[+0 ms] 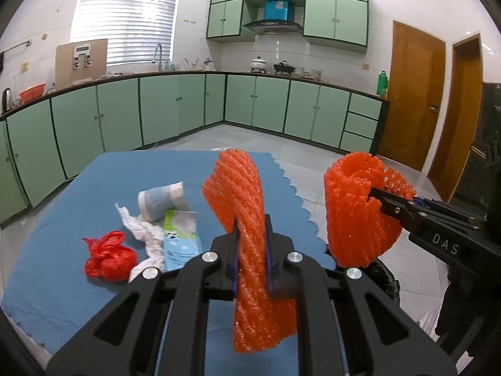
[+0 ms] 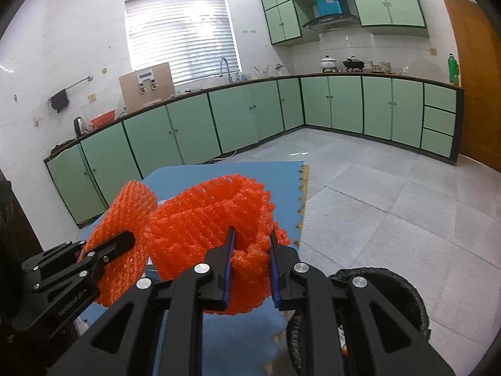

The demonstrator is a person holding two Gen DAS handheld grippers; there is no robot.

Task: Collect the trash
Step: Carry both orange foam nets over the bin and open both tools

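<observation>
My left gripper (image 1: 252,225) is shut on an orange foam net sleeve (image 1: 238,188), held upright above the blue-covered table (image 1: 62,282). To its right, my right gripper (image 1: 374,192) is shut on a second orange foam net (image 1: 350,213). The right wrist view shows the right gripper (image 2: 252,232) pinching the crumpled net (image 2: 203,216), with the left gripper (image 2: 130,236) and its net (image 2: 131,206) close on the left. A red plastic bag (image 1: 109,261), white tissue (image 1: 141,232), a paper cup (image 1: 161,200) and a blue-green packet (image 1: 181,241) lie on the table.
A black bag-lined bin (image 2: 391,285) stands with its mouth upward on the floor just right of the table, below the right gripper; its rim (image 1: 382,275) shows under the right net. Green kitchen cabinets (image 1: 175,106) line the far walls across a tiled floor.
</observation>
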